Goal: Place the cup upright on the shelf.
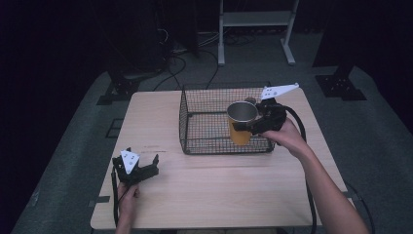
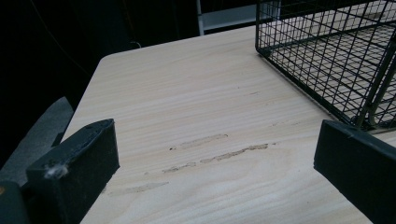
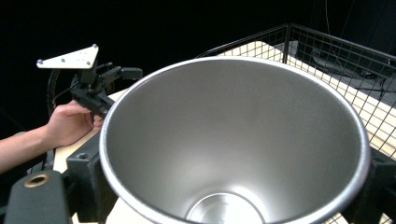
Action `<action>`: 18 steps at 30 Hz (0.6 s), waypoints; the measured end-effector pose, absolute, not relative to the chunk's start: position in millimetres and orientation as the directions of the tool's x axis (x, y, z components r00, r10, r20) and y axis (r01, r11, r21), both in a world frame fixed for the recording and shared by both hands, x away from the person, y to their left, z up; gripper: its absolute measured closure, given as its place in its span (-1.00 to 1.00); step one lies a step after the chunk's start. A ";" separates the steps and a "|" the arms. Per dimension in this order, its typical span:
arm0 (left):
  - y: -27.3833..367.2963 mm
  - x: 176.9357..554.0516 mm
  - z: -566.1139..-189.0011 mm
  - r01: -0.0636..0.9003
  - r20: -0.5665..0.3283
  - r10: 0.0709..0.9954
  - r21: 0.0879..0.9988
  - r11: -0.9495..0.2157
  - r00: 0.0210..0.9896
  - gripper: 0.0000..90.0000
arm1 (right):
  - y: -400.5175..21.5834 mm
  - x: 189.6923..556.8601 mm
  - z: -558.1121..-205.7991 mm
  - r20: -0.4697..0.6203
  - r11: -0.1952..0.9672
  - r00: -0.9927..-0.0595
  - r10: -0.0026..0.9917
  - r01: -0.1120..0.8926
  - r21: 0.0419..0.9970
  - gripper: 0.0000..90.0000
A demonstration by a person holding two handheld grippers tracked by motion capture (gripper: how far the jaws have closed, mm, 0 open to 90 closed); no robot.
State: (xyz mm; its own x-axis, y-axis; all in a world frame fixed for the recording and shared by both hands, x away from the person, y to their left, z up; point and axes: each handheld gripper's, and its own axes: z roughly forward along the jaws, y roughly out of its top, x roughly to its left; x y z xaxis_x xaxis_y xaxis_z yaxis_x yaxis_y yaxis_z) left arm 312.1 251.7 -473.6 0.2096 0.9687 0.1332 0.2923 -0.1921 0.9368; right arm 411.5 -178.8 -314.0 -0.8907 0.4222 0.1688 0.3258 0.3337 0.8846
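Observation:
A yellow cup (image 1: 241,123) with a shiny steel inside (image 3: 233,140) hangs upright over the black wire basket (image 1: 204,126), at its right side. My right gripper (image 1: 248,127) is shut on the cup, its jaws pressing the cup's wall from both sides. Over the table's front left part my left gripper (image 1: 143,163) stands open with nothing between its fingers (image 2: 74,168). In the left gripper view the basket's corner (image 2: 327,56) is up at the right, apart from the jaws. The right gripper view shows the other hand and the left gripper (image 3: 122,73) beyond the cup.
The light wooden table (image 1: 214,195) carries a few faint scuff marks (image 2: 215,151) in front of the left gripper. Dark floor, cables and a white frame stand (image 1: 255,29) lie beyond the table's far edge.

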 end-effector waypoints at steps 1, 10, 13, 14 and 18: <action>251.7 312.0 -473.7 0.292 0.132 0.969 0.937 -0.191 0.210 -1.00 | -177.6 413.8 -313.9 0.170 0.333 -0.890 0.423 0.327 0.884 -0.74; 252.0 311.9 -473.6 0.293 0.132 0.968 0.937 -0.192 0.211 -1.00 | -164.8 433.5 -312.7 0.176 0.334 -0.888 0.425 0.335 0.881 -0.74; 251.8 311.9 -473.7 0.292 0.132 0.969 0.937 -0.191 0.211 -1.00 | -160.6 438.6 -313.1 0.175 0.346 -0.888 0.425 0.338 0.875 -0.74; 251.8 311.9 -473.7 0.292 0.133 0.968 0.937 -0.192 0.212 -1.00 | -159.2 440.2 -313.2 0.174 0.348 -0.887 0.427 0.339 0.874 -0.74; 251.8 311.9 -473.7 0.292 0.133 0.968 0.937 -0.193 0.212 -1.00 | -155.2 445.4 -313.3 0.175 0.348 -0.888 0.425 0.339 0.874 -0.74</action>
